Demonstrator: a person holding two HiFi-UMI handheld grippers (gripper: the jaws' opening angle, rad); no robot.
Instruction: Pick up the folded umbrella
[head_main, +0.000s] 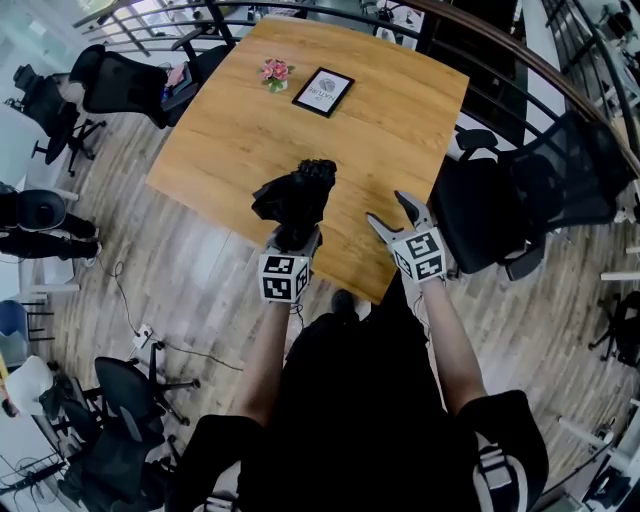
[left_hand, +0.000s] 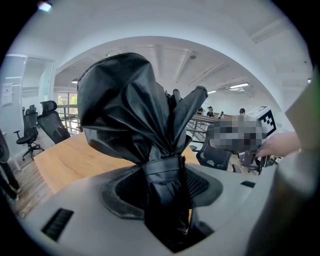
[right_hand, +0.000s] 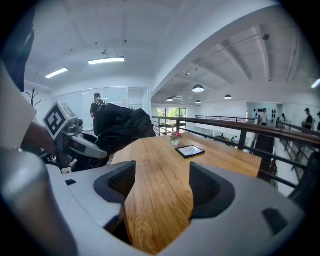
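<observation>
Our left gripper (head_main: 296, 238) grips the folded umbrella (head_main: 296, 192) over the table (head_main: 330, 140) edge; pickup looks done. Our right gripper (head_main: 389, 210) gapes empty

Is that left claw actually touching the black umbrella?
Touching. The left gripper view shows the left gripper with its jaws closed on the folded umbrella, which sits squeezed between them.

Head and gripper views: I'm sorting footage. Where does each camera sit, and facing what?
Head view: on the head, steeply down at the table; arms, left gripper, right gripper show.
Left gripper view: rides that gripper, along jaws shut on the umbrella.
Right gripper view: rides that gripper, along open jaws over the table.
Shared: the umbrella, in all three.
</observation>
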